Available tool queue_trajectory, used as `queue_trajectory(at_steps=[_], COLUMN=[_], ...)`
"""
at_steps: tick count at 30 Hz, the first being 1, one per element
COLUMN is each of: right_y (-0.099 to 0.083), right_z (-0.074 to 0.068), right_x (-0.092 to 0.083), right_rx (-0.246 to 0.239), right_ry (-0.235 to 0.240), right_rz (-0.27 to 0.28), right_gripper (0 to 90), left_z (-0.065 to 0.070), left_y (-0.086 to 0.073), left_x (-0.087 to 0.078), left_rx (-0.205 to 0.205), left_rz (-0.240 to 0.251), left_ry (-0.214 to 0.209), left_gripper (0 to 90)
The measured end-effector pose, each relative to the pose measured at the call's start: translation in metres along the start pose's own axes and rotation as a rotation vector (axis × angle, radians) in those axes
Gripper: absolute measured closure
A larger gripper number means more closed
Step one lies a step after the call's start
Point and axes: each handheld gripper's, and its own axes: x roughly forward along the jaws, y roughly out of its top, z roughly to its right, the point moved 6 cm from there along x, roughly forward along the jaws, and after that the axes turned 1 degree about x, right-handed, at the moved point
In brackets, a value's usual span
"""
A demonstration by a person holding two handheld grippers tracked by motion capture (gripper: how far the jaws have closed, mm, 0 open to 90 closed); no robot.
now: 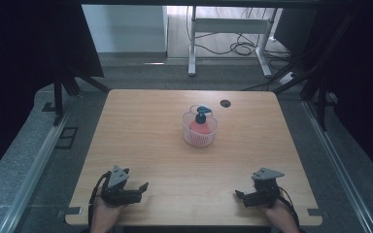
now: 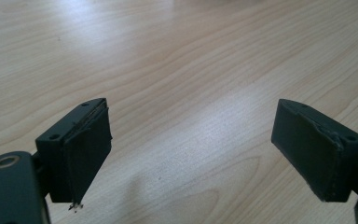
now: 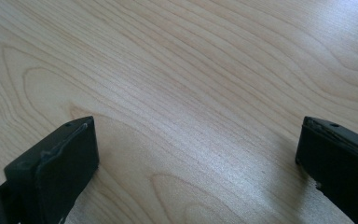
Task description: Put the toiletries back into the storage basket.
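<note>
Both grippers rest spread and empty at near table edge: left gripper, right gripper. Pink pump bottle stands in mesh basket, far centre. Probably light, smooth plastic; grip neck below pump

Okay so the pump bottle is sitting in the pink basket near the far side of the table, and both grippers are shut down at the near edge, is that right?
Not quite. The left gripper and right gripper are open: each gripper view shows its jaws wide apart over bare wood. The rest holds: in the high view the pump bottle stands in the pink basket toward the far side of the table.
</note>
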Motion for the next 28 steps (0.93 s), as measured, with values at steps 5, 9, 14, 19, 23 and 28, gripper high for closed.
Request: queue_trajectory(at_steps=[5, 9, 14, 19, 23, 28], right_y=[0.0, 0.0, 0.0, 0.0, 0.0, 0.0], right_z=[0.0, 0.0, 0.0, 0.0, 0.0, 0.0], right_x=[0.0, 0.0, 0.0, 0.0, 0.0, 0.0], right_rx=[0.0, 0.0, 0.003, 0.002, 0.001, 0.002], right_ry=[0.0, 0.0, 0.0, 0.0, 0.0, 0.0], right_rz=[0.0, 0.0, -0.001, -0.001, 0.0, 0.001], right_gripper=[0.0, 0.0, 0.0, 0.0, 0.0, 0.0], left_z=[0.004, 0.005, 0.007, 0.011, 0.012, 0.012], left_y=[-0.007, -0.011, -0.015, -0.021, -0.023, -0.023], left_x=[0.007, 0.011, 0.016, 0.023, 0.026, 0.026], left_rx=[0.009, 0.01, 0.021, 0.045, 0.044, 0.042], left_rz=[-0.029, -0.047, -0.082, -0.139, -0.156, -0.156], left_ry=[-0.008, -0.013, -0.029, -0.045, -0.052, -0.052], left_gripper=[11.9, 11.9, 11.7, 11.6, 11.2, 11.2])
